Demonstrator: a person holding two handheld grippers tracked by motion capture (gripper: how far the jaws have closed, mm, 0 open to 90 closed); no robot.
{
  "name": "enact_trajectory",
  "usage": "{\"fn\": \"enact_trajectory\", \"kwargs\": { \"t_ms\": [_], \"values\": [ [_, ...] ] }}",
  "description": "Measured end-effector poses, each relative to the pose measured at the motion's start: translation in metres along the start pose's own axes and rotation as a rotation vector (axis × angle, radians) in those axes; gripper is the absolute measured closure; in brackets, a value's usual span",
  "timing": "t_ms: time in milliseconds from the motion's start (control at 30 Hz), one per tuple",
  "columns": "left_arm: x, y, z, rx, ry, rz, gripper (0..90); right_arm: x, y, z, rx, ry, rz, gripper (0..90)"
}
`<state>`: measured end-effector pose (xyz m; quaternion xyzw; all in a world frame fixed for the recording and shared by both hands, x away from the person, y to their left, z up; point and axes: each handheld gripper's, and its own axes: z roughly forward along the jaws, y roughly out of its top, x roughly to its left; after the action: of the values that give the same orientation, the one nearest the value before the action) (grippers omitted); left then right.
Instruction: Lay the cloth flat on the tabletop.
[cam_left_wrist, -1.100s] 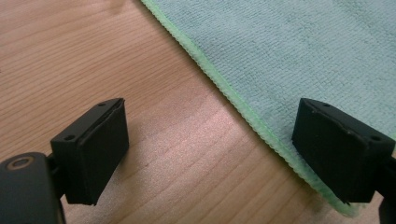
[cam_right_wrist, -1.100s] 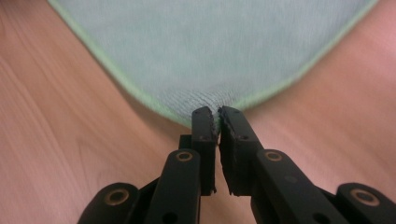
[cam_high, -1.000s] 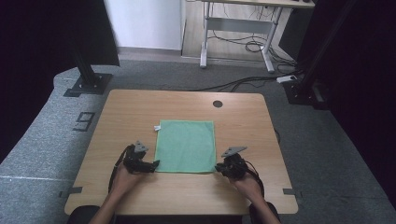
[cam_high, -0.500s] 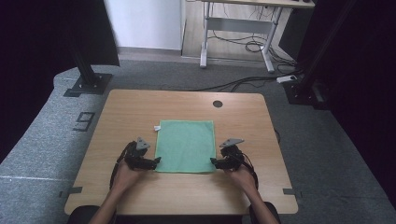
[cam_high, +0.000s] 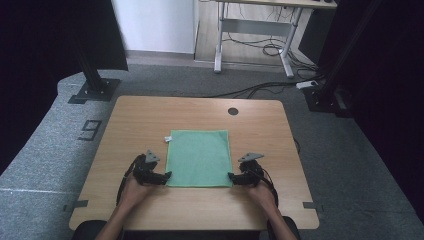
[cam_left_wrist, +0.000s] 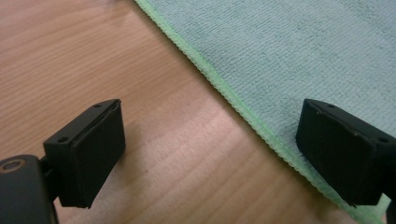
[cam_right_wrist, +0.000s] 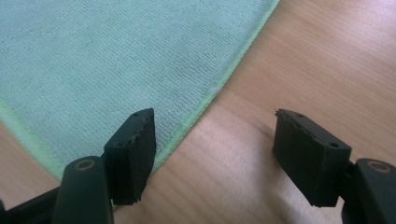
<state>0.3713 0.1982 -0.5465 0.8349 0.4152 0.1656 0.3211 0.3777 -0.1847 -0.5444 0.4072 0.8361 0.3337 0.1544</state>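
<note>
- Left claw (cam_high: 167, 174) low at the near-left corner of the green cloth (cam_high: 199, 157); jaws apart, straddling the hem, nothing pinched. Forearm comes in from the near edge, wrist low, the claw pointed inward at the cloth.
- Cloth lies flat mid-tabletop (cam_high: 150, 115), white tag (cam_high: 168, 139) at its far-left corner.
- Right claw (cam_high: 231, 176) at the near-right corner; jaws have just been opening and stand apart, one over the cloth, one over bare wood, hem between them but not pressed.
- Step, as I read it: lining up on both near corners. Next: settle lower, close on each hem.
</note>
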Motion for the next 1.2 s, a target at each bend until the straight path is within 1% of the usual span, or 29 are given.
{"fn": "enact_trajectory", "kwargs": {
  "t_ms": [233, 433, 533, 700, 733, 767, 833, 867, 967, 1033, 1133, 1200],
  "values": [
    [-0.01, -0.002, -0.004, 0.009, -0.009, 0.028, 8.2, 0.007, -0.012, -0.011, 0.003, 0.011, -0.014, 30.0],
    [-0.017, -0.002, -0.004, 0.01, -0.015, 0.052, 8.2, 0.005, -0.02, -0.017, -0.001, 0.015, -0.013, 29.0],
    [-0.017, -0.003, -0.004, 0.005, -0.018, 0.049, 8.2, 0.005, -0.02, -0.017, -0.002, 0.013, -0.014, 28.4],
    [-0.013, -0.005, -0.003, -0.003, -0.045, 0.028, 8.0, 0.004, -0.021, -0.017, -0.016, 0.013, -0.014, 27.3],
    [-0.013, -0.005, -0.003, -0.003, -0.044, 0.031, 8.0, 0.004, -0.021, -0.017, -0.017, 0.014, -0.014, 26.9],
    [-0.014, -0.004, -0.003, -0.001, -0.038, 0.045, 8.0, 0.004, -0.021, -0.017, -0.017, 0.015, -0.014, 26.9],
    [-0.016, -0.001, -0.004, -0.004, -0.016, 0.073, 7.5, 0.004, -0.021, -0.017, -0.013, 0.013, -0.01, 26.6],
    [-0.016, 0.001, -0.004, -0.009, -0.011, 0.077, 7.5, 0.004, -0.021, -0.017, -0.01, 0.012, -0.004, 25.9],
    [-0.011, 0.006, -0.004, -0.025, -0.024, 0.054, 7.5, 0.003, -0.02, -0.018, -0.01, 0.013, 0.015, 24.6],
    [-0.007, 0.011, -0.003, -0.03, -0.019, 0.045, 7.5, 0.003, -0.019, -0.02, -0.023, 0.013, 0.026, 23.8],
    [0.001, 0.018, 0.003, -0.033, -0.008, 0.031, 7.5, 0.005, -0.017, -0.024, -0.044, 0.018, 0.026, 23.2],
    [0.006, 0.021, 0.006, -0.032, -0.012, 0.016, 7.5, 0.007, -0.016, -0.025, -0.05, 0.021, 0.019, 22.7]
  ]
}}
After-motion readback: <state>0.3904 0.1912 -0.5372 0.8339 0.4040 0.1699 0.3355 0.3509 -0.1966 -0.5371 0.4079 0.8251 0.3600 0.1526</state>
